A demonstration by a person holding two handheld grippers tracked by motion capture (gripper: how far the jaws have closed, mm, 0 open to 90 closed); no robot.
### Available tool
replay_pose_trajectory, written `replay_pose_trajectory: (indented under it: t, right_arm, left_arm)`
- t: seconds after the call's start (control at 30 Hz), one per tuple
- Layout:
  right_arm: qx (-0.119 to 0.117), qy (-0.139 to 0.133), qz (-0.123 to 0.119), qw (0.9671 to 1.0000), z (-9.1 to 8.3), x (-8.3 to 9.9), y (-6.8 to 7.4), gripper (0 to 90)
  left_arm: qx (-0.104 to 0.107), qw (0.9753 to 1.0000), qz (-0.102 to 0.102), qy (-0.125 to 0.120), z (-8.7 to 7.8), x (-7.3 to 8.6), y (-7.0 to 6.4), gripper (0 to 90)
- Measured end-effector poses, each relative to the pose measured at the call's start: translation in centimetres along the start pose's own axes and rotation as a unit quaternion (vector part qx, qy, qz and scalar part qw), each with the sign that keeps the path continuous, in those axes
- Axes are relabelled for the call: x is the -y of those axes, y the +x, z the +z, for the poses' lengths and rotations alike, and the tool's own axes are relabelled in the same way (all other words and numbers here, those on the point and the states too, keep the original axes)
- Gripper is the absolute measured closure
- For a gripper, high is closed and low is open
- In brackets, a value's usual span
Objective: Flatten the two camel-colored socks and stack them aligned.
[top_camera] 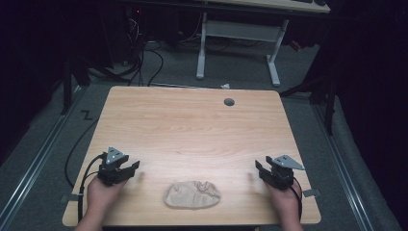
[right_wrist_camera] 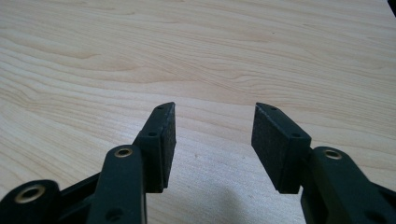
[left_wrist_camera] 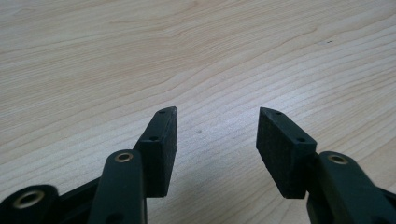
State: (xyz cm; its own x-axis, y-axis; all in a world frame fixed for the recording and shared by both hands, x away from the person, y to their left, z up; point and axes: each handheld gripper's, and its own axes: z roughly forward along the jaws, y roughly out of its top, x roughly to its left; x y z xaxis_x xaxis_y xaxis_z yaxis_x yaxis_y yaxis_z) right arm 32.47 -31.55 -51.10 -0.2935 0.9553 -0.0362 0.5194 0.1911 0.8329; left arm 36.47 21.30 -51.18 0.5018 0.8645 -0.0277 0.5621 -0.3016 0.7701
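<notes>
— Where's the cloth from your claws?

— The crumpled beige cloth (top_camera: 192,194) lies near the worktop's (top_camera: 192,125) front edge, between my hands, long axis running left to right. My left claw (top_camera: 126,169) and right claw (top_camera: 263,169) both gape wide, gripping nothing (bare wood between the jaws).

— Which is nearer?

— I'd judge it roughly even, each must swing inward and back toward me

This looks like a lab or recording room: a plain wooden surface (top_camera: 192,130) on grey carpet (top_camera: 38,144), black curtains (top_camera: 365,72) darkening both sides, loose cables (top_camera: 144,62) trailing across the floor, and a white-legged desk (top_camera: 240,43) behind.
</notes>
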Motion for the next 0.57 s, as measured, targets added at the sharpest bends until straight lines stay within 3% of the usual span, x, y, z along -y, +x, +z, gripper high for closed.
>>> replay_pose_trajectory:
  t: [0.23, 0.57]
  right_arm:
    - [0.001, 0.006, 0.010, 0.9999, 0.1, 0.2, 0.7, 49.9]
    - [-0.003, 0.007, -0.007, 0.9999, 1.1, -0.5, 1.4, 47.9]
  left_arm:
    - [0.007, 0.9998, 0.018, 0.005, -0.6, 0.3, -0.6, 47.7]
    - [0.012, 0.9986, 0.050, 0.016, -1.0, 0.9, -1.8, 47.3]
